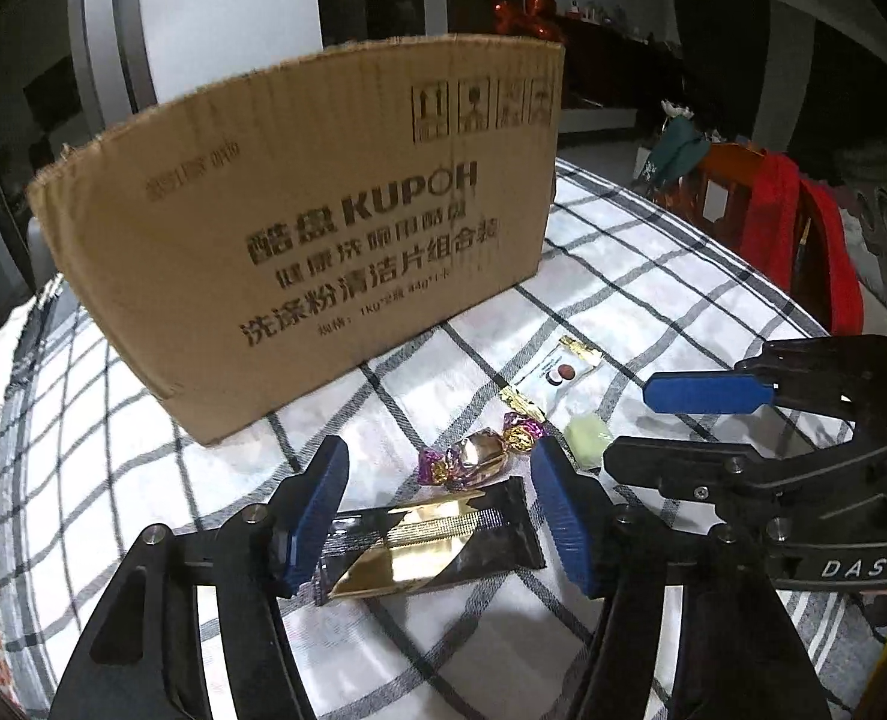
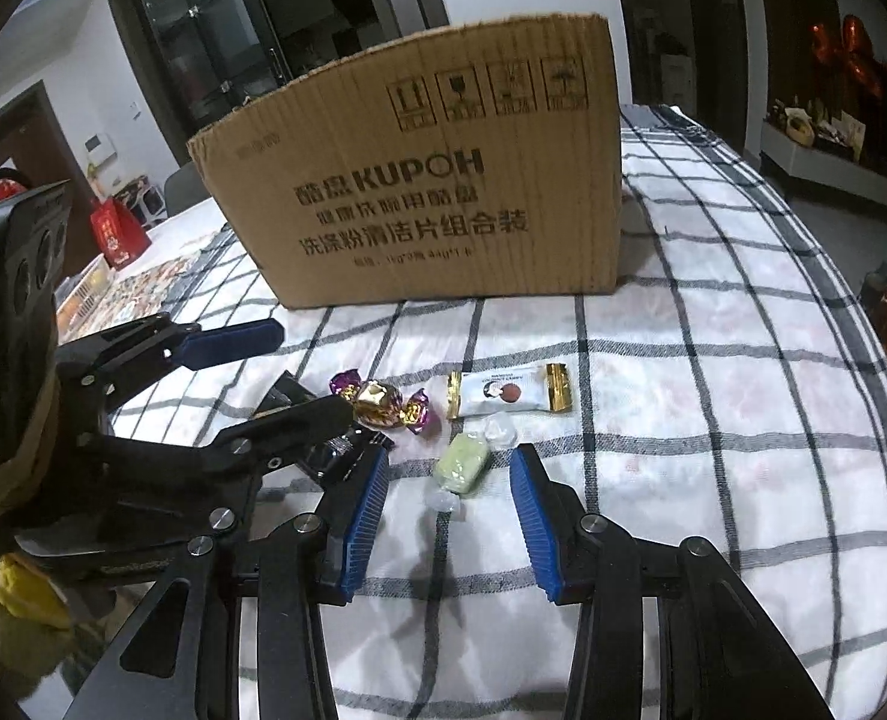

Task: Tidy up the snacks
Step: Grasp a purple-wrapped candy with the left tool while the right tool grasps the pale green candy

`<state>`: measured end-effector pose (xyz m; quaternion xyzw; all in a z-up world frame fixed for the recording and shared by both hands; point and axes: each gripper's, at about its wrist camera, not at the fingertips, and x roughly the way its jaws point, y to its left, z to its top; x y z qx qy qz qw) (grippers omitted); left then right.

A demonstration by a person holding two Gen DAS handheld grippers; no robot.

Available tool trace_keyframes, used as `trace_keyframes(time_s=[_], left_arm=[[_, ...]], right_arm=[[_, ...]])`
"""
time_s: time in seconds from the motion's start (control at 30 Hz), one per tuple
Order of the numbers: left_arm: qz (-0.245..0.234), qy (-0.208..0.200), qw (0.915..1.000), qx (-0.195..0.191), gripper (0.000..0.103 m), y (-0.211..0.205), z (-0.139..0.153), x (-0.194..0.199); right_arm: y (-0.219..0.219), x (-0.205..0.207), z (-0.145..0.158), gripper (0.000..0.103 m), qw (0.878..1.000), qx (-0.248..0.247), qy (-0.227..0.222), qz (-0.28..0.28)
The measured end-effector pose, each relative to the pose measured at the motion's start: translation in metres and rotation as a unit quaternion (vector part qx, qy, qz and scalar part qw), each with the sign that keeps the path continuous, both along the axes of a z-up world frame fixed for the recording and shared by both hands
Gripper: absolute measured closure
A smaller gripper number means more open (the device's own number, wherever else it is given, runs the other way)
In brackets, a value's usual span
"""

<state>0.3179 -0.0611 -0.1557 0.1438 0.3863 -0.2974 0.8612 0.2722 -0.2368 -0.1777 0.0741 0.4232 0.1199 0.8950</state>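
Observation:
A cardboard box (image 1: pixel 299 222) stands on the checked tablecloth, also in the right wrist view (image 2: pixel 431 180). My left gripper (image 1: pixel 440 510) is open, its fingers either side of a black-and-gold snack bar (image 1: pixel 431 540) lying on the cloth. A gold and purple wrapped candy (image 1: pixel 479 456) lies just beyond it. My right gripper (image 2: pixel 449 510) is open over a pale green wrapped candy (image 2: pixel 464 465). A white snack packet with gold ends (image 2: pixel 509 396) lies further out. The gold candy (image 2: pixel 380 402) sits left of it.
The table's checked cloth (image 2: pixel 713 420) runs to a rounded edge on the right. A chair with red and orange fabric (image 1: pixel 791 228) stands beyond the table. A red bag (image 2: pixel 116 234) and printed sheets (image 2: pixel 137 294) lie at the far left.

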Motion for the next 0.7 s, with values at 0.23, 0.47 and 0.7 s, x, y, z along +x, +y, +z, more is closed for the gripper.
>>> trace_keyframes(time_s=[0.23,0.47,0.7], left_arm=[[-0.003,0.016,0.9999,0.003,0.047,-0.009,-0.013,0.007],[-0.002,0.028,0.9996,0.007,0.055,-0.014,-0.022,0.012],[-0.007,0.033,0.9994,0.001,0.073,-0.016,-0.024,0.013]], right_arm=[[-0.002,0.005,-0.007,0.066,1.000,0.017,0.010,-0.002],[0.000,0.012,-0.013,0.069,1.000,0.021,0.017,0.002],[-0.001,0.016,-0.020,0.071,0.999,0.026,0.027,-0.003]])
